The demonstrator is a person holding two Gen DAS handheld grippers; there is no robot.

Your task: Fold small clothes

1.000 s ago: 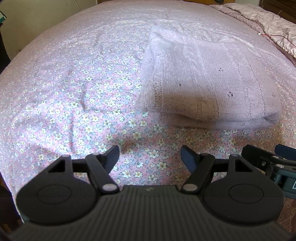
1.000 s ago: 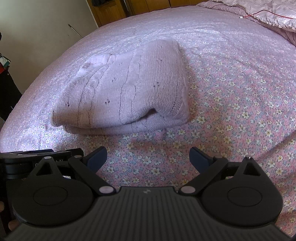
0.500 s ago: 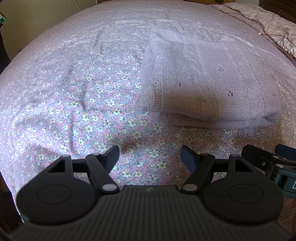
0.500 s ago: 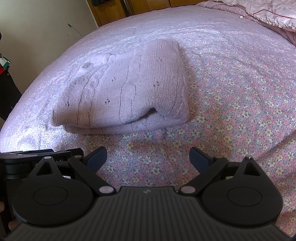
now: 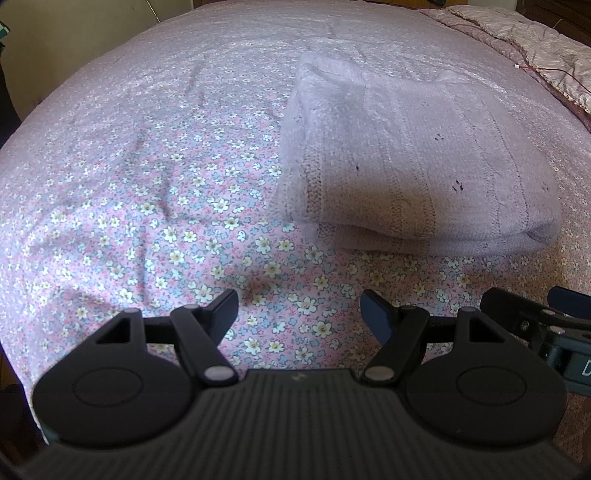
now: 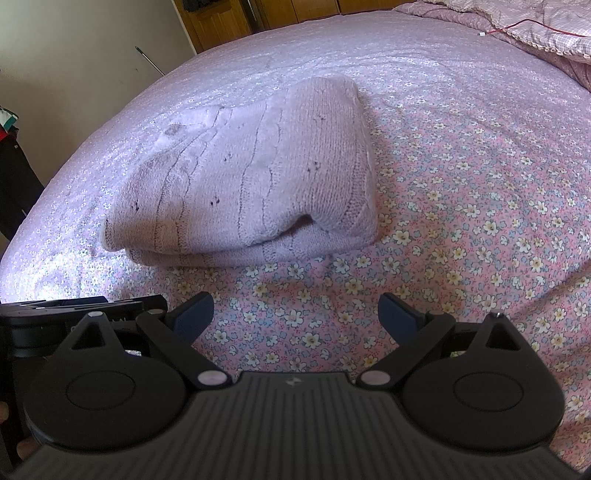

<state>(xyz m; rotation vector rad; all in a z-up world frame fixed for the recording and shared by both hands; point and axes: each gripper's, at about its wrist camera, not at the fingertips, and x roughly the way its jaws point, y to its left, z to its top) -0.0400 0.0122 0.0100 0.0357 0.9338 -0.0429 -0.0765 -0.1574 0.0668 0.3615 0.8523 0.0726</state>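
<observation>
Lilac knitted sweater (image 5: 417,177) lies folded into a thick bundle on the flower-print bed sheet (image 5: 147,206), and the one thing the next move hangs on is how it sits between the two tools. Taking it from the left: the left gripper (image 5: 298,308) hangs low over bare sheet with its jaws wide apart and nothing between them, and from it the bundle lies ahead and off to the right, well clear of the fingertips. In the left wrist view the doubled fold edge faces the camera and runs across the picture, so the bundle's long axis lies crosswise to the direction of reach, with its ribbed end toward the left. Moving on to the right: the right gripper (image 6: 295,314), jaws likewise spread and empty, has the sweater (image 6: 251,184) ahead and to its left, so the bundle sits roughly between the two tools and beyond both. From this side the near right corner gapes a little, the top layer lifting off the one beneath. Neither tool touches the knit; they stand just beside each other, and I cannot say that either is clearly nearer. My reading is that the folding looks largely done, and any tidying would call for a forward reach by both, each taking its own end of that crosswise edge. At the far right a rumpled quilt (image 6: 517,22) lies well apart from the work.
</observation>
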